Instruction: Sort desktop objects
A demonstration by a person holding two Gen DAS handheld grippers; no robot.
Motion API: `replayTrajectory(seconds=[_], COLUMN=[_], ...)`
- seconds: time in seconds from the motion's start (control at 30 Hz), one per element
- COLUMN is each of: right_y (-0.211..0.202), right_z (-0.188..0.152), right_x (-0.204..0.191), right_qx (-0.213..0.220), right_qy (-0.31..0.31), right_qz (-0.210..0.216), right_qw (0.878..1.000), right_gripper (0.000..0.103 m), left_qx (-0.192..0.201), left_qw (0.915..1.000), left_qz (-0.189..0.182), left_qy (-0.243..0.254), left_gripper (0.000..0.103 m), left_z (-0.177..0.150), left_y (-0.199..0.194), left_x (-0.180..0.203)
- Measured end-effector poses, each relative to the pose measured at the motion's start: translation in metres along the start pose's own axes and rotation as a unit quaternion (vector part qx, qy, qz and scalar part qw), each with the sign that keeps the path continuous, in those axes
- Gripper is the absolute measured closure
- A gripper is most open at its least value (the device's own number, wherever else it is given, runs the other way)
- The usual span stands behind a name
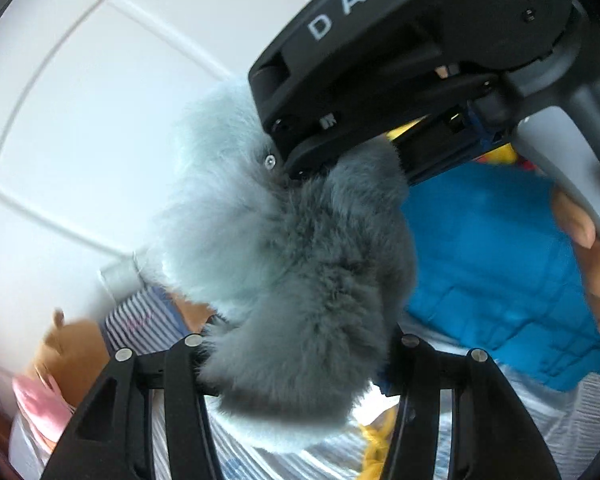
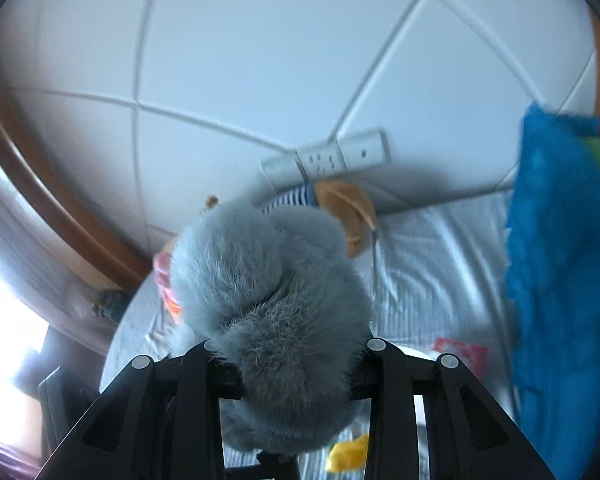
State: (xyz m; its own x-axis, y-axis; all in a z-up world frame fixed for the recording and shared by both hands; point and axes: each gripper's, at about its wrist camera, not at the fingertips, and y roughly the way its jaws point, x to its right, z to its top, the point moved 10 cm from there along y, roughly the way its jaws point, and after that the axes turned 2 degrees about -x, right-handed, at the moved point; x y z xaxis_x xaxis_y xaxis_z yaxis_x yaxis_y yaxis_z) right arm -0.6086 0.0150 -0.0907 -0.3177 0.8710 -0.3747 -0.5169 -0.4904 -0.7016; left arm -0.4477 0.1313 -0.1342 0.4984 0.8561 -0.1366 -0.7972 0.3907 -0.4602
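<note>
Gripping: both claws are clamped on one grey furry item, one at each end, holding it up in front of a white panelled wall.
Furry item: the grey furry item [image 1: 296,264] [image 2: 276,304] is long-haired and bunched; it is pale where light hits it, darker below.
Left claw: the left claw [image 1: 296,376] has its fingers pressed into the lower end of the fur, which bulges out between and below them.
Right claw: the right claw [image 2: 292,376] is closed on the other end; in the left view its black body marked "DAS" [image 1: 380,80] comes in from the upper right, its tip buried in the fur.
Right hand: the person's hand [image 1: 596,264] wraps the grey handle at the right edge.
Below: a striped bed sheet [image 2: 432,272] lies under the item, well apart from it.
On the sheet: a brown plush toy [image 2: 348,208] in a blue-striped top, a blue quilted fabric [image 2: 560,280] [image 1: 500,272], a yellow piece [image 2: 348,456], a red packet [image 2: 460,354].
Wall: a white socket strip [image 2: 328,158] is mounted just above the plush toy.
</note>
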Motion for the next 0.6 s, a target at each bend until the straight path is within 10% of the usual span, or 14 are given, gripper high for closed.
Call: replayTrajectory(seconds=[0.6], right_y=[-0.206], right_z=[-0.053], right_x=[-0.021], right_qx=[0.109], right_qy=[0.017], right_qz=[-0.061], right_qw=[0.992], right_gripper=[0.072], left_qx=[0.058], left_qw=[0.9938], left_qz=[-0.063], left_qy=[0.071], left_gripper=[0.052], left_z=[0.062], left_y=[-0.108], left_x=[0.195])
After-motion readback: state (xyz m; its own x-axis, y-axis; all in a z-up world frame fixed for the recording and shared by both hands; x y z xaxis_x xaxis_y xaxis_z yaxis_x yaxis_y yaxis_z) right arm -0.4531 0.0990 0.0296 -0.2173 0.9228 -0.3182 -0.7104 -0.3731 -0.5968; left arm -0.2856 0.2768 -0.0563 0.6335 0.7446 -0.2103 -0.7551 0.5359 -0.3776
